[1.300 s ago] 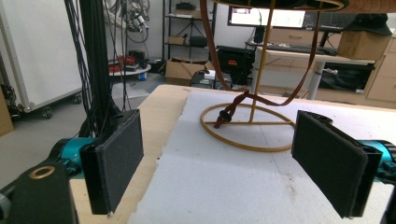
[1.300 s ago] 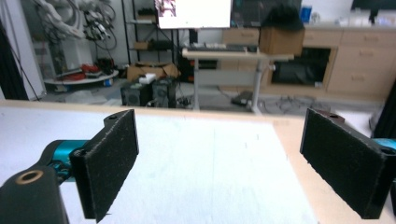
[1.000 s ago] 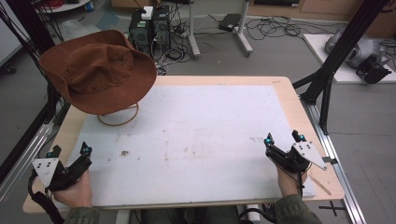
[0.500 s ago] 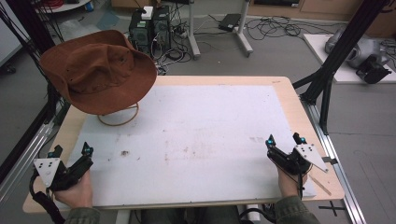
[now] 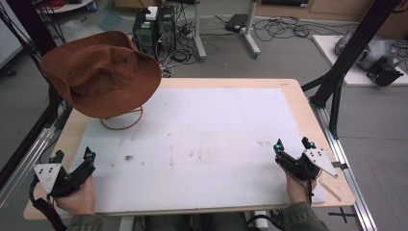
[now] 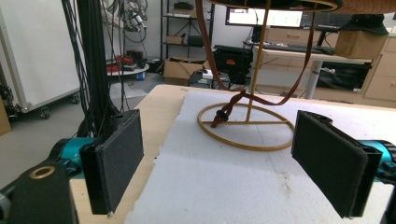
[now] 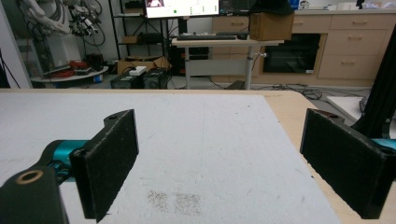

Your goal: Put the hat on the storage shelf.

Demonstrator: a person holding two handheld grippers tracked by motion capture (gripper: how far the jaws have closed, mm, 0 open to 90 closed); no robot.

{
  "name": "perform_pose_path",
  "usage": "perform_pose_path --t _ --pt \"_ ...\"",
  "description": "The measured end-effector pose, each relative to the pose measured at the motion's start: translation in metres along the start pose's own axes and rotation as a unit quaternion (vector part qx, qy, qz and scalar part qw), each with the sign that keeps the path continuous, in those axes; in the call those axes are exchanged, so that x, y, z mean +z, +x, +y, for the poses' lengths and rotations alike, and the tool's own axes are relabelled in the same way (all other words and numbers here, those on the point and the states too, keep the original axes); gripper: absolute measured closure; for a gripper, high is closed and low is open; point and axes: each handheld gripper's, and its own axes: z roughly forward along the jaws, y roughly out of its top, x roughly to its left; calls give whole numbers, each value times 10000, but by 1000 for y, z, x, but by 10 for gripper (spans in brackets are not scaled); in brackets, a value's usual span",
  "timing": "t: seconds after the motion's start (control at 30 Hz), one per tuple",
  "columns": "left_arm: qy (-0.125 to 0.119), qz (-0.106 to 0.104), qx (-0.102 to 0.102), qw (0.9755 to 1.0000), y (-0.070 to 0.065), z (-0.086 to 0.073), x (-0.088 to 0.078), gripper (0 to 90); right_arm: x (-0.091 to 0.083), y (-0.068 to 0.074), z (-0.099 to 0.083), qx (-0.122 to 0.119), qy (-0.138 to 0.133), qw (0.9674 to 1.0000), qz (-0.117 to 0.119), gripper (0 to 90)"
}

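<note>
A brown wide-brimmed hat (image 5: 98, 72) sits on a gold wire stand (image 5: 121, 119) at the table's far left. In the left gripper view the stand's ring (image 6: 246, 128) lies ahead, and the hat's brown strap (image 6: 229, 105) hangs down to it. My left gripper (image 5: 73, 156) rests at the near left corner, open, nothing between its pads (image 6: 116, 163). My right gripper (image 5: 293, 143) rests near the right edge, also open and empty, its pads (image 7: 109, 158) wide apart.
A white foam sheet (image 5: 202, 139) covers most of the wooden table (image 5: 293, 91). Black frame posts (image 5: 337, 72) stand beside the table on the right and left. Computers and cables (image 5: 159, 24) lie on the floor beyond the far edge.
</note>
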Motion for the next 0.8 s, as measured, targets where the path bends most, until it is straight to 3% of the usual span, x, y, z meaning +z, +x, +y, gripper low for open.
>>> perform_pose_path --t 0.33,0.8 --pt "-3 -4 5 10000 -1 0 0 170 1 0 -1 110 56 9999 11 108" --pt "31 -22 -12 10000 1 0 0 170 2 0 -2 88 117 9999 23 108"
